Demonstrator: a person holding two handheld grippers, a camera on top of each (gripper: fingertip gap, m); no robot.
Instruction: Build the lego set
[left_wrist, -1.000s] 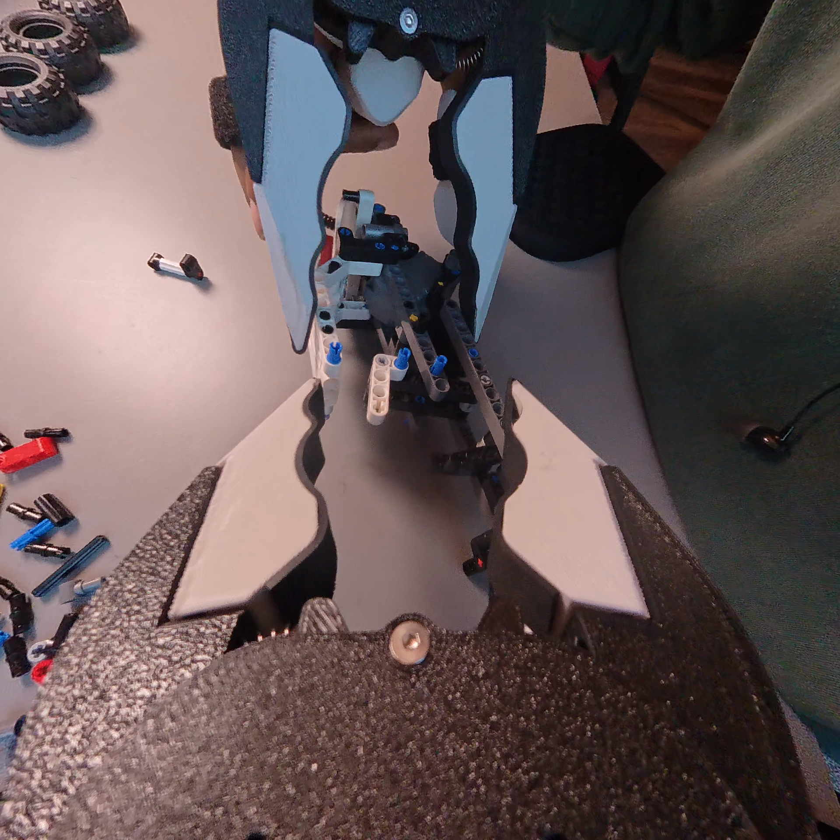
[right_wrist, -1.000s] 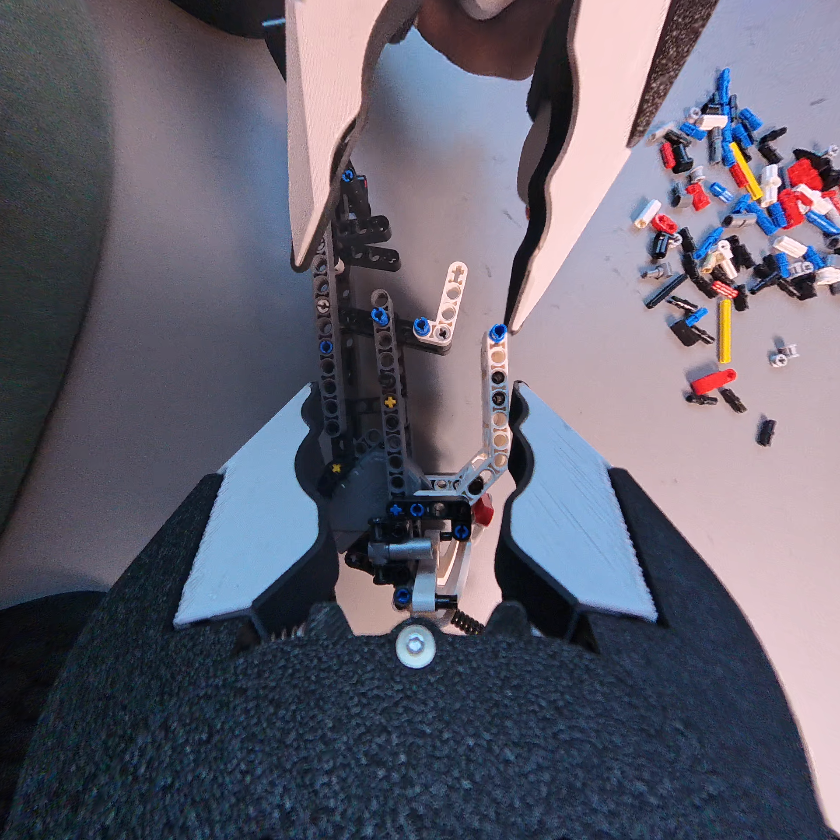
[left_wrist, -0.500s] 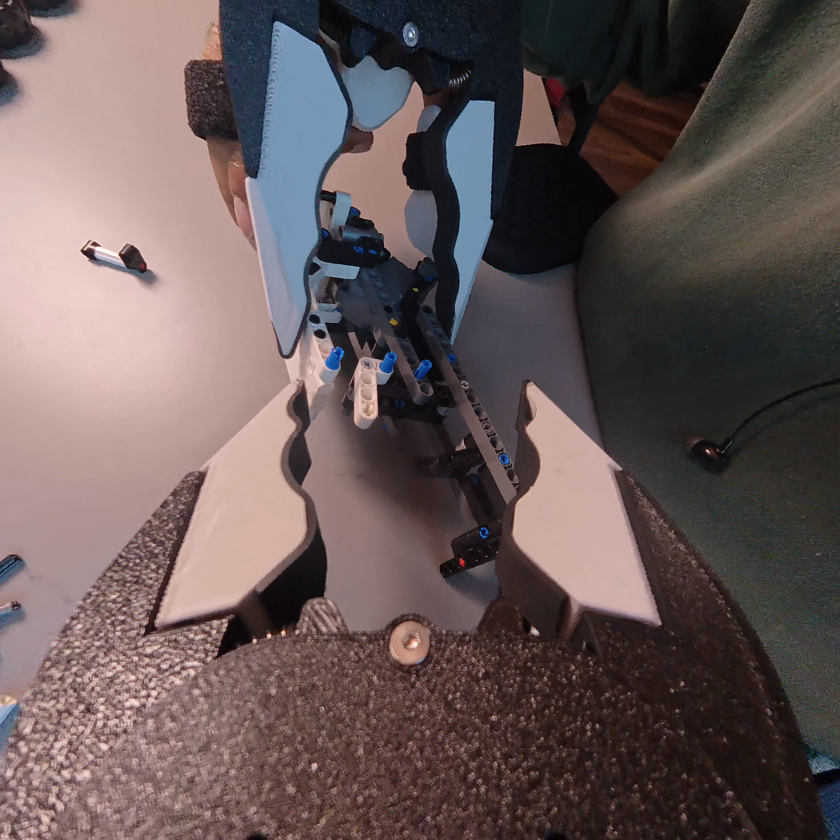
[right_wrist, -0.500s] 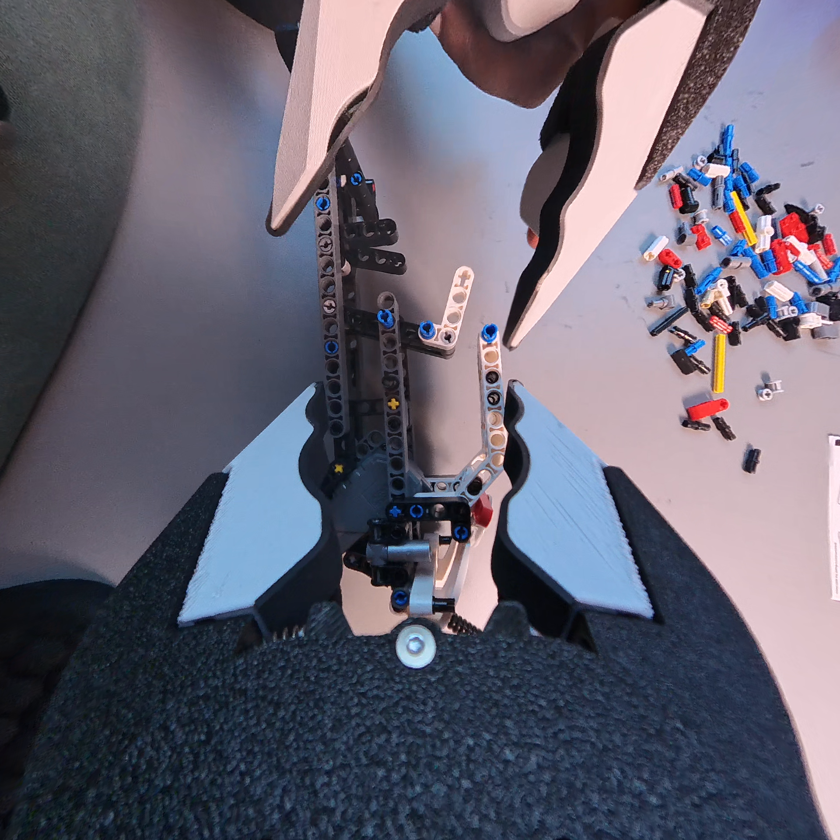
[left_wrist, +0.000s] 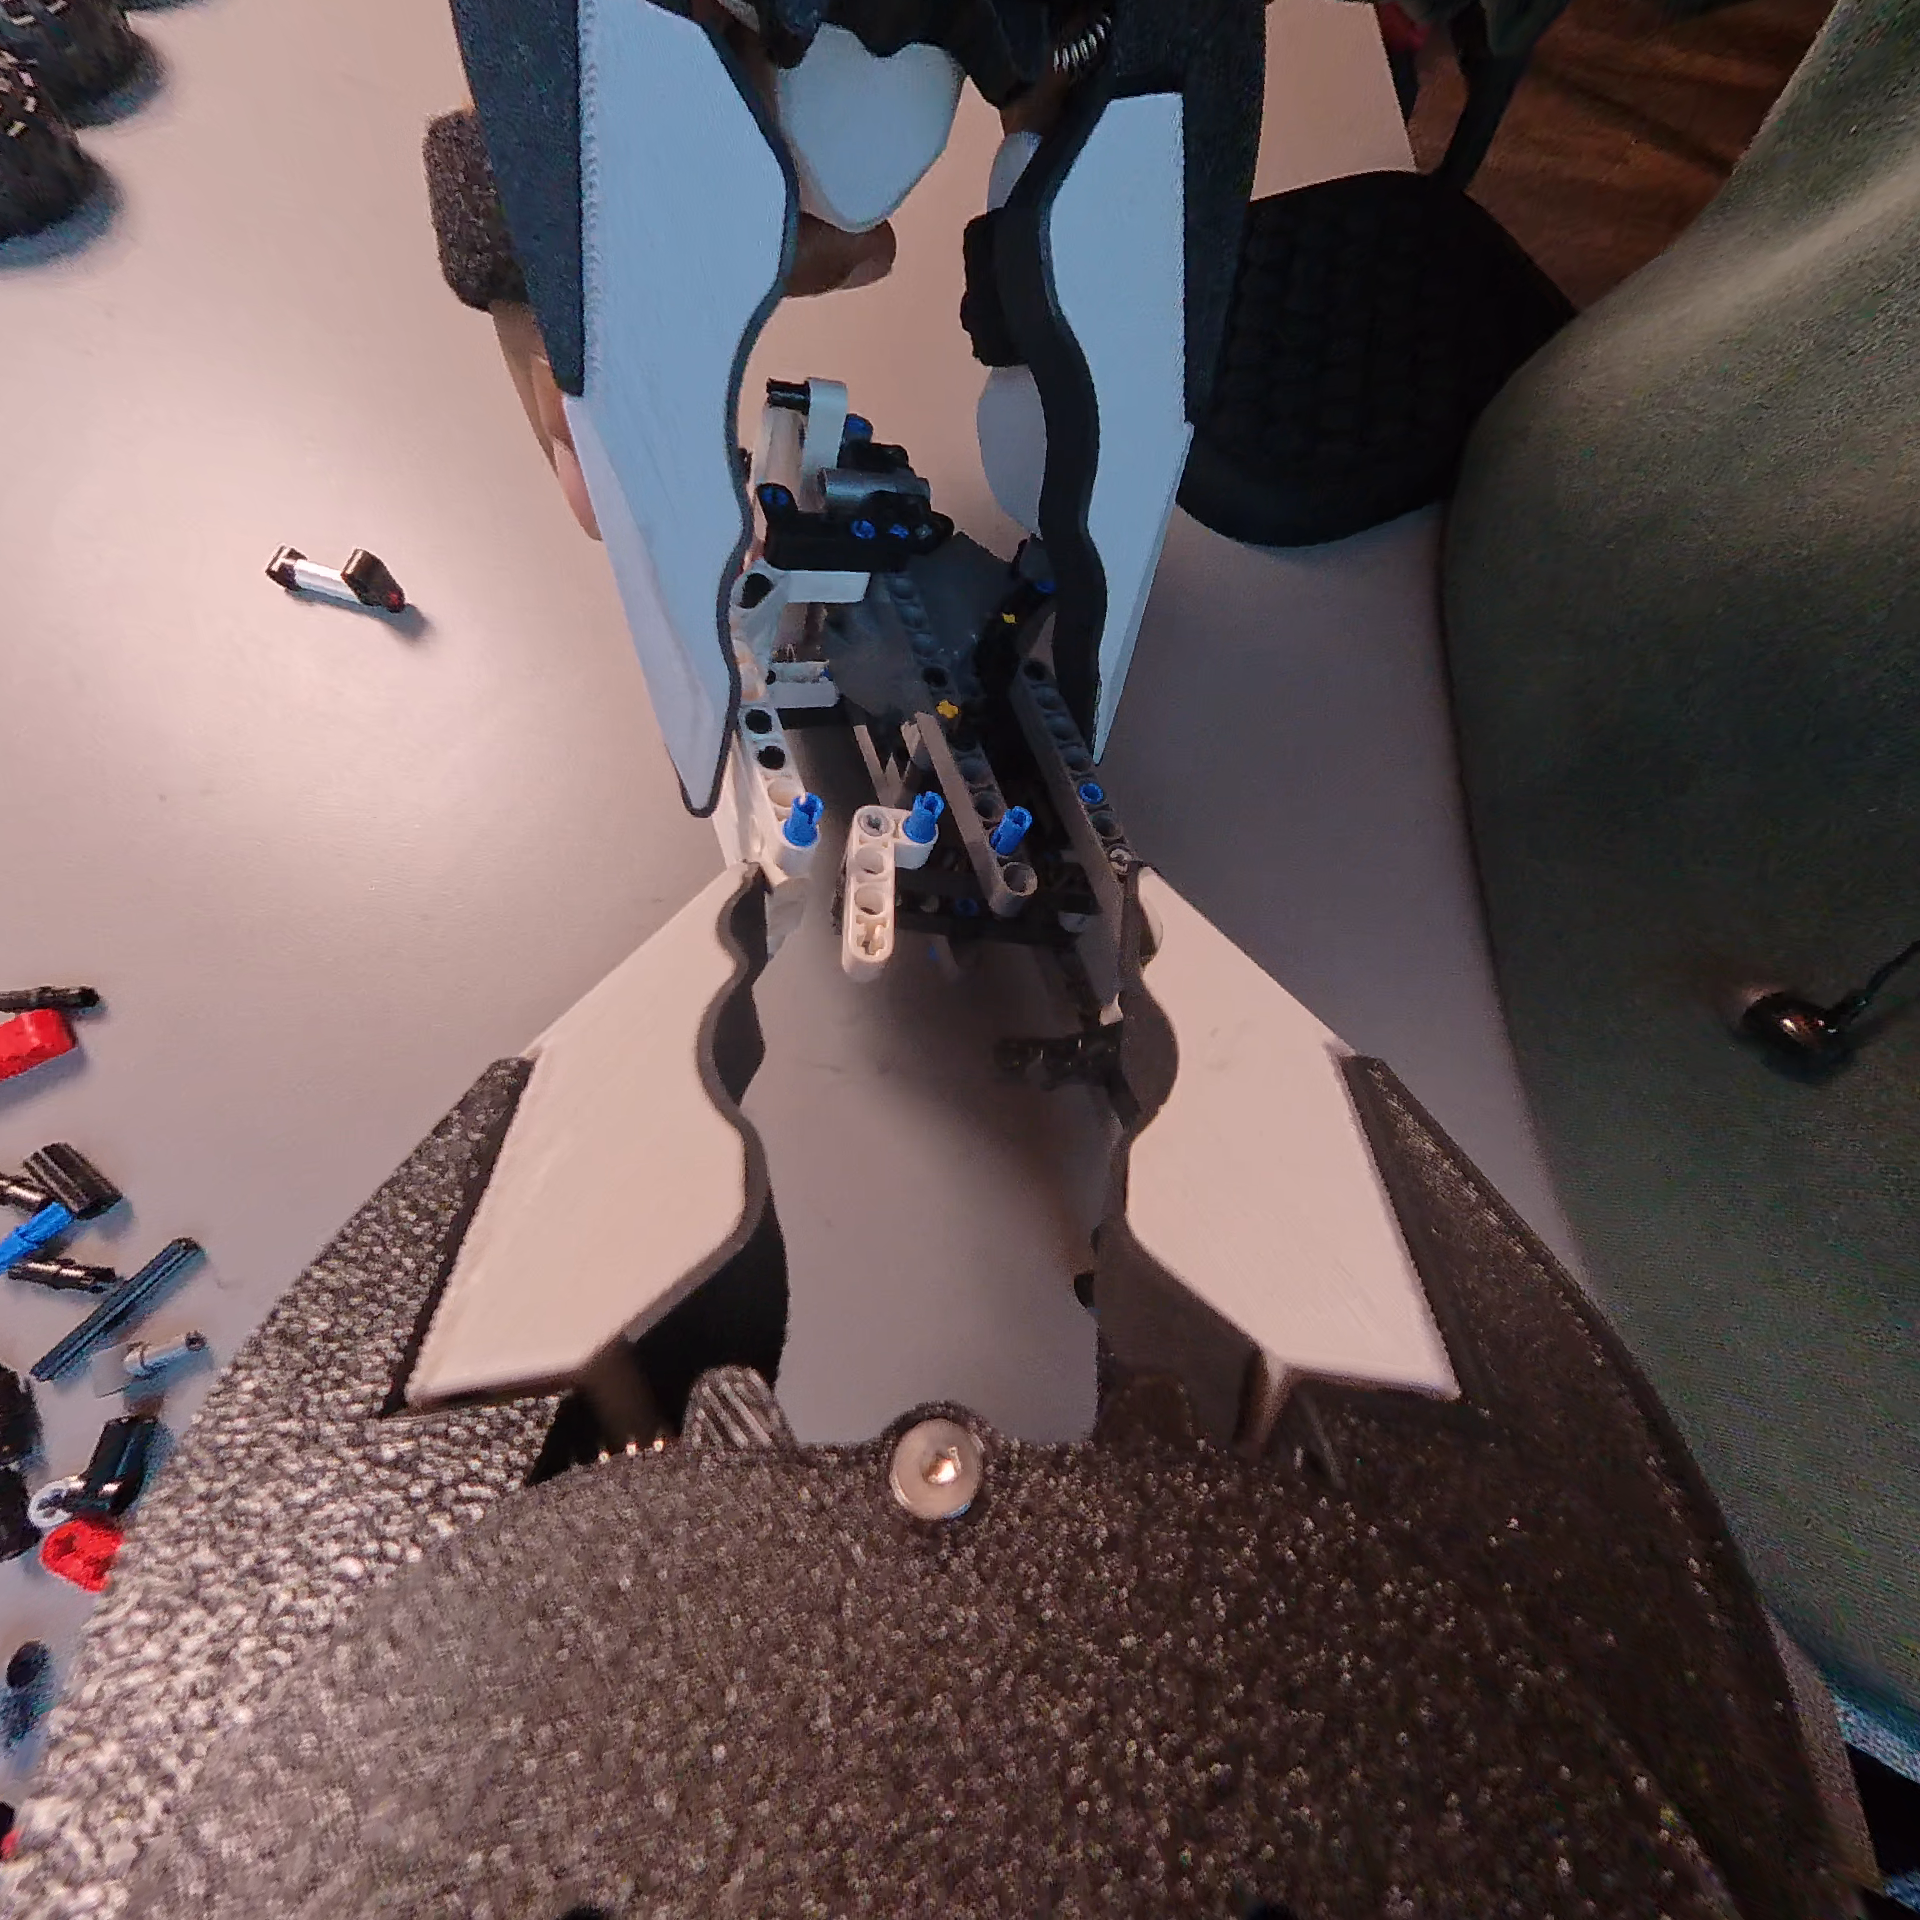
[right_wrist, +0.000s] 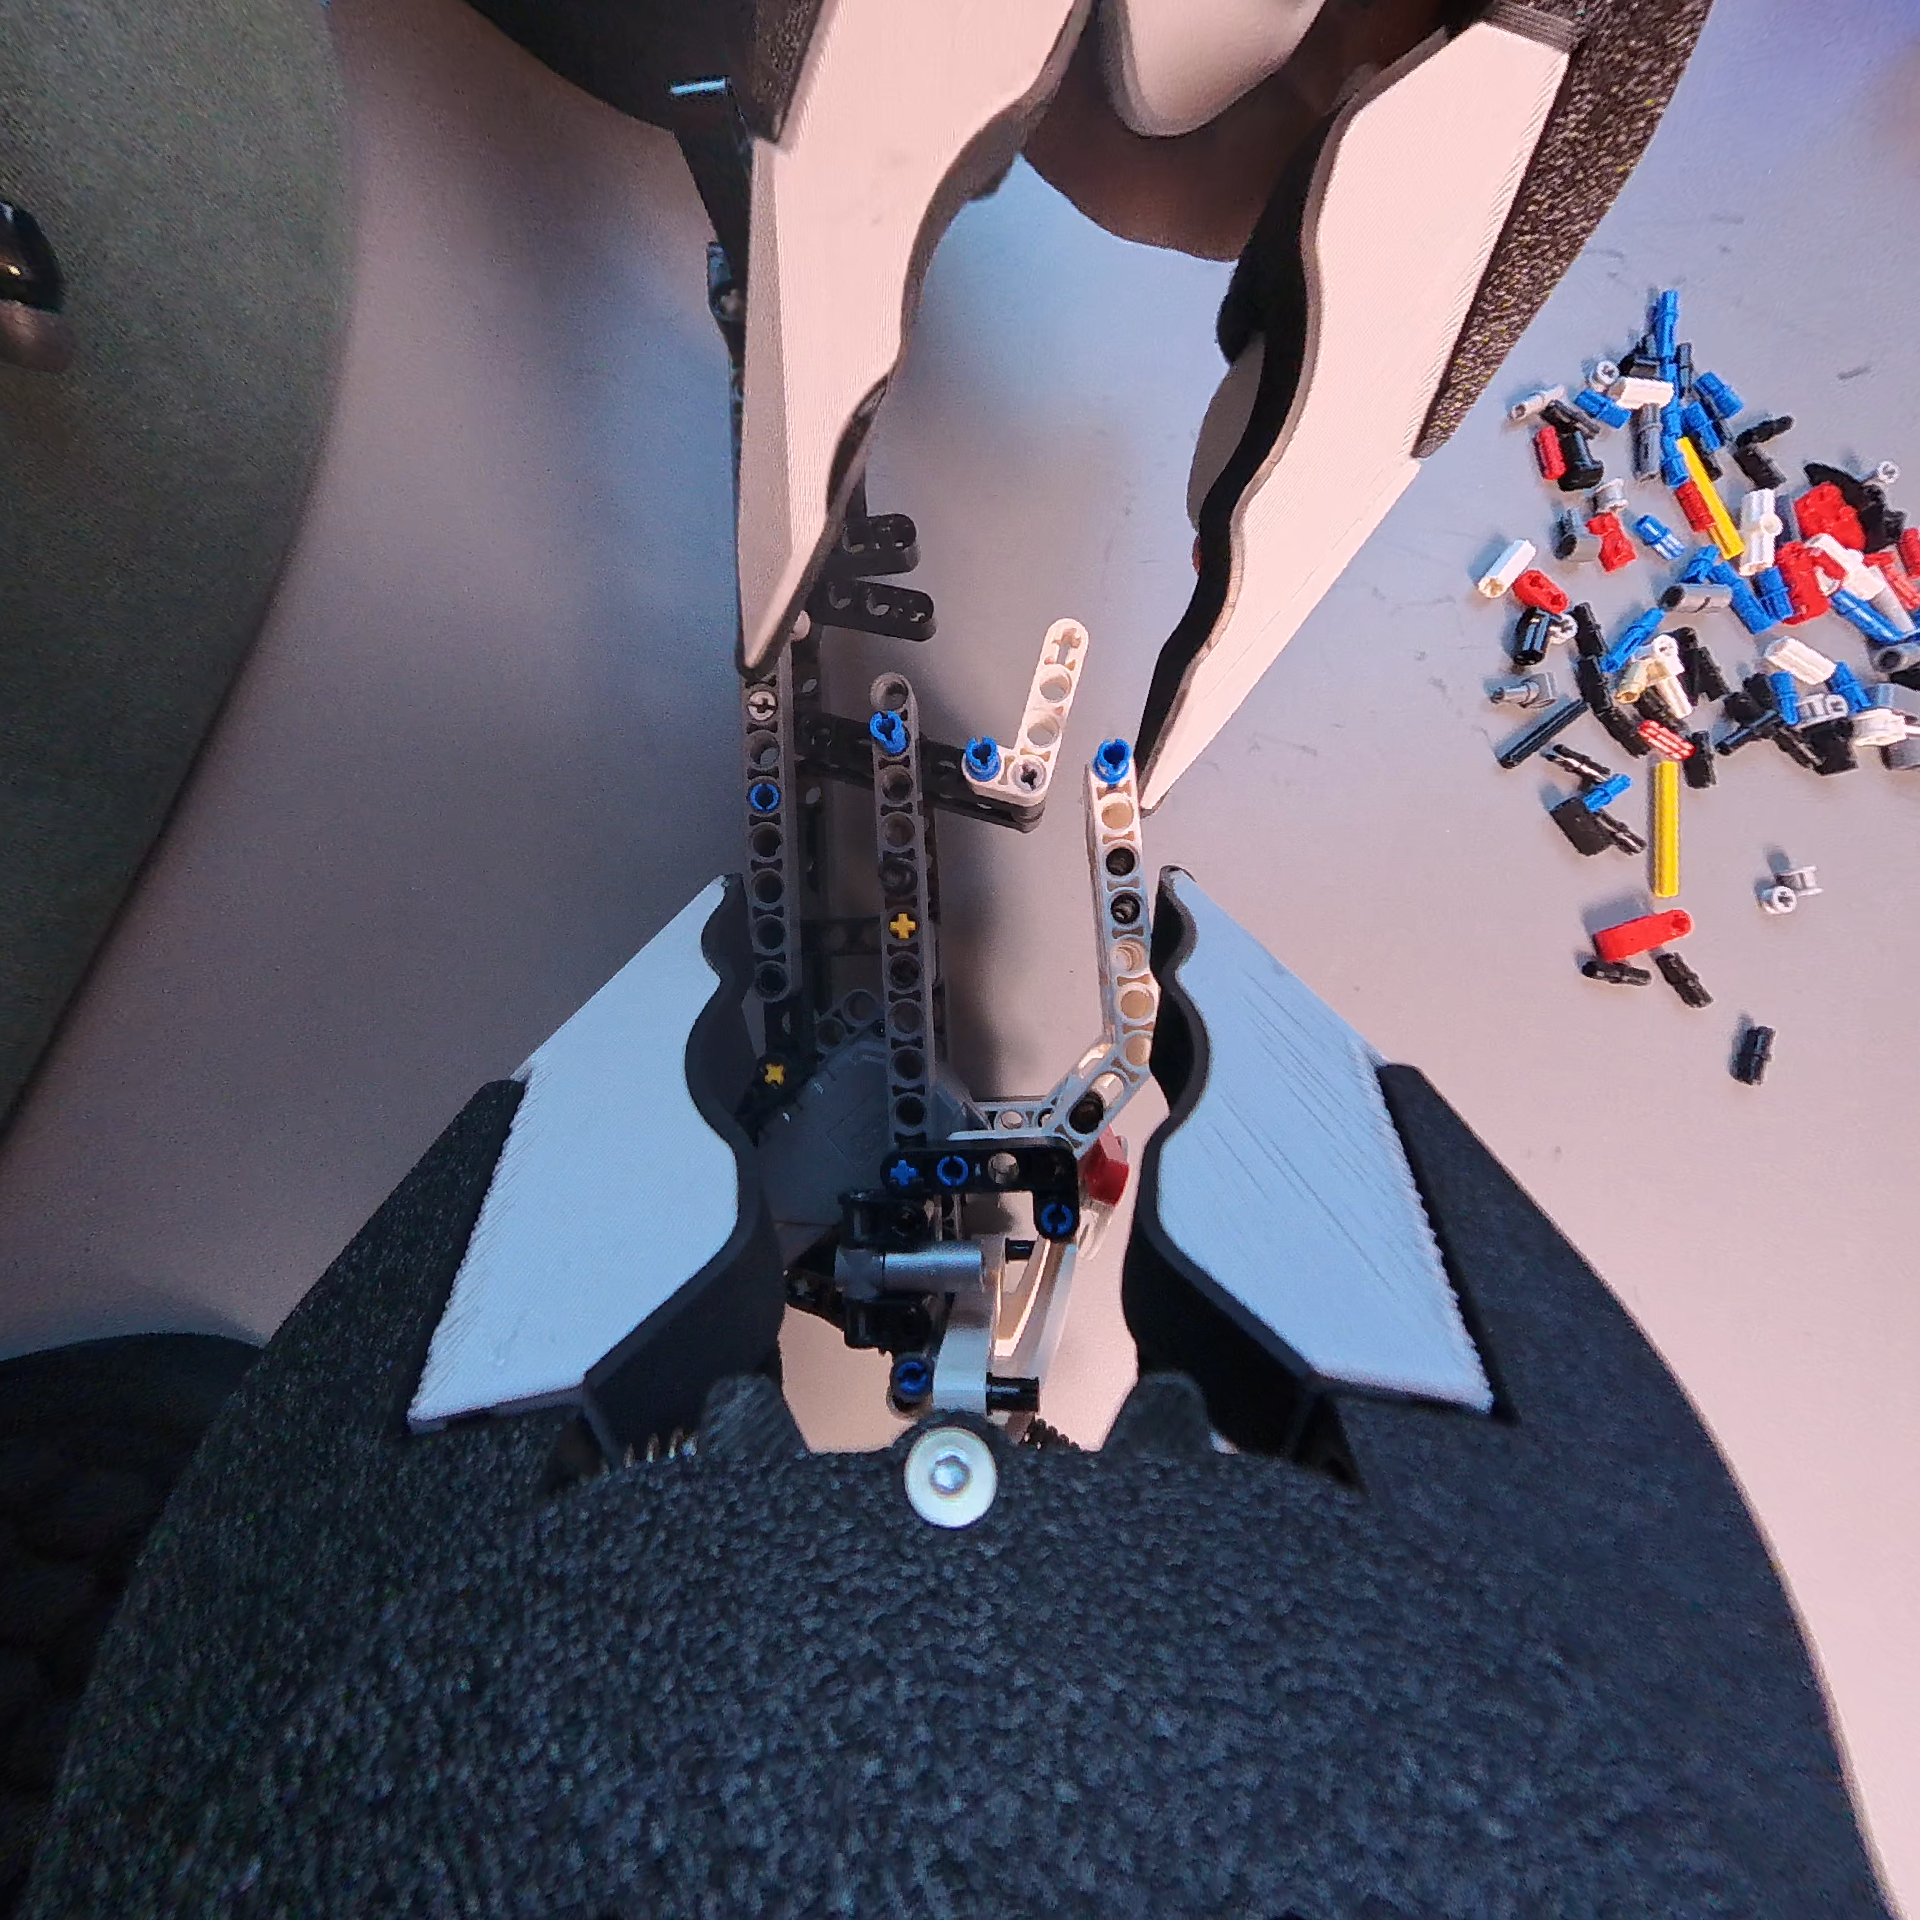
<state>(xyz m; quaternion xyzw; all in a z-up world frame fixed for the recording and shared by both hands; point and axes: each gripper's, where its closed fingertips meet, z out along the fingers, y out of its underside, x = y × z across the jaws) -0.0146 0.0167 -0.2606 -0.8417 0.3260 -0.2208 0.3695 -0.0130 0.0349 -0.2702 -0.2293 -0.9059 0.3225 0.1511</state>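
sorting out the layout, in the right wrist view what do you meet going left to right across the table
green fabric → lego assembly between the right tongs → red beam → loose parts pile

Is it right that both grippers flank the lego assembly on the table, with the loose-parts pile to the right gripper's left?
No. The right wrist view shows the loose-parts pile on the right gripper's right side, not its left. The left gripper also flanks the lego assembly.
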